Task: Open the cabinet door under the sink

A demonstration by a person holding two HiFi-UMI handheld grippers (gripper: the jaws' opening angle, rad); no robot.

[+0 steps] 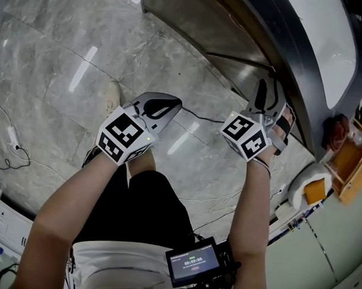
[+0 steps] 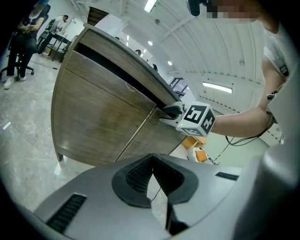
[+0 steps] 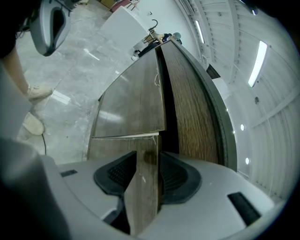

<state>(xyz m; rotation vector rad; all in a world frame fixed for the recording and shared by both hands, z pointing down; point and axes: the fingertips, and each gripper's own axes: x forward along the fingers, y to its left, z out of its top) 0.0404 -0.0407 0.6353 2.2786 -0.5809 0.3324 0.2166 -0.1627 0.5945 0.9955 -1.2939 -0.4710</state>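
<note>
The wood-grain cabinet curves under a dark counter with a white sink. My right gripper reaches to the top edge of the cabinet door. In the right gripper view the door's edge fills the gap of this gripper, and both dark pads lie against the board. The door stands slightly out from the neighbouring panel, with a dark gap behind it. My left gripper hangs over the floor, apart from the cabinet, shut and empty. It looks at the right gripper on the door.
Grey marble floor lies to the left, crossed by thin cables. A wooden box and a white bin stand at the right. A small screen hangs at the person's waist. People are far off in the room.
</note>
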